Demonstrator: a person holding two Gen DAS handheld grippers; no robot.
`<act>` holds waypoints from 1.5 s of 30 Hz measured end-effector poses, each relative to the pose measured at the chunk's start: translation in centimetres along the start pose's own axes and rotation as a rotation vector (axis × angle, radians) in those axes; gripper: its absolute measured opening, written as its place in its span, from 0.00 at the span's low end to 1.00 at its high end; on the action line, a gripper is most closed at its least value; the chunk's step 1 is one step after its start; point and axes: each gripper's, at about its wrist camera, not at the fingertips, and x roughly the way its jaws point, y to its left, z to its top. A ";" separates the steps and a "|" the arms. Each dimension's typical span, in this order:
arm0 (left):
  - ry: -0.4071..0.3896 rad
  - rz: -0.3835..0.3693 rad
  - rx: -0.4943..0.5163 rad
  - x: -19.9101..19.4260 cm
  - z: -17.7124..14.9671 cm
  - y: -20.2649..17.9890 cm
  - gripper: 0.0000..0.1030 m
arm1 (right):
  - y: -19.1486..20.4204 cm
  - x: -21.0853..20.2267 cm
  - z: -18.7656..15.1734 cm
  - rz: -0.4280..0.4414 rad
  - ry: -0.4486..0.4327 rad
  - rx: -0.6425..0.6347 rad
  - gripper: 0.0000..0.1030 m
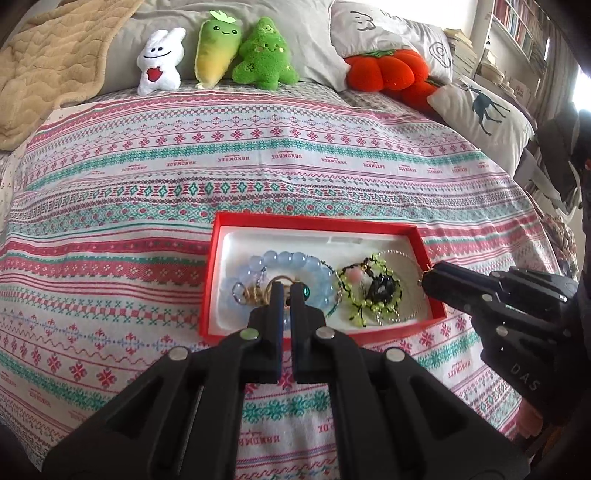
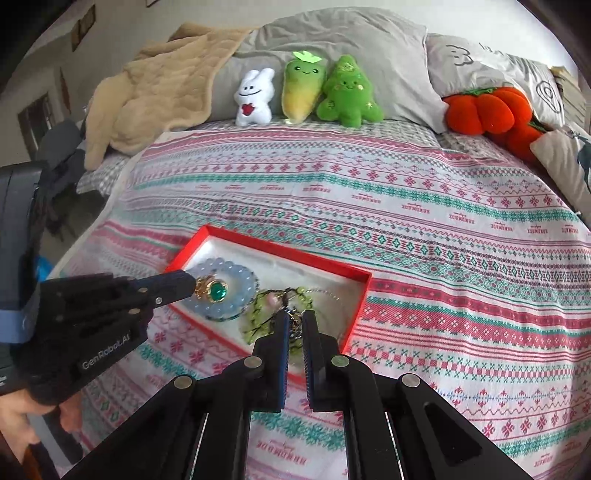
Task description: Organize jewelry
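A red box [image 1: 314, 219] with a white lining lies on the patterned bedspread. It holds a pale blue bead bracelet [image 1: 291, 258] on its left and a green and black beaded piece [image 1: 369, 284] on its right. My left gripper [image 1: 285, 286] is shut on a gold ornament with a green gem [image 2: 218, 290], held just above the blue bracelet [image 2: 221, 264]. My right gripper [image 2: 295, 317] is shut over the green beaded piece [image 2: 258, 310], and a thin silver chain [image 1: 399, 254] runs up to its tip [image 1: 426, 278]. A hand [image 2: 14, 417] holds the left gripper [image 2: 192, 284].
Three plush toys [image 1: 218, 51] and an orange pumpkin cushion [image 1: 388, 70] line the far end of the bed against grey pillows. A beige blanket [image 1: 48, 62] is bunched at the far left. A deer-print pillow [image 1: 484, 114] and bookshelves [image 1: 517, 26] are on the right.
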 end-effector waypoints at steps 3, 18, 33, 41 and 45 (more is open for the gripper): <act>-0.001 0.003 0.004 0.3 0.2 -0.1 0.04 | -0.4 0.7 0.2 -0.005 0.009 0.008 0.07; -0.026 -0.004 -0.073 -2.3 0.8 2.5 0.67 | -0.1 0.1 -0.2 0.036 0.036 0.014 0.65; 0.127 0.182 -0.129 -3.7 -5.3 4.0 1.00 | 1.1 -2.4 -4.9 -0.102 0.102 -0.038 0.88; 0.148 0.242 -0.067 -5.4 -8.7 3.1 1.00 | 1.6 -3.1 -7.5 -0.179 0.181 0.054 0.88; 0.174 0.224 -0.053 -5.8 -9.7 2.5 1.00 | 2.3 -4.1 -8.3 -0.218 0.179 0.067 0.88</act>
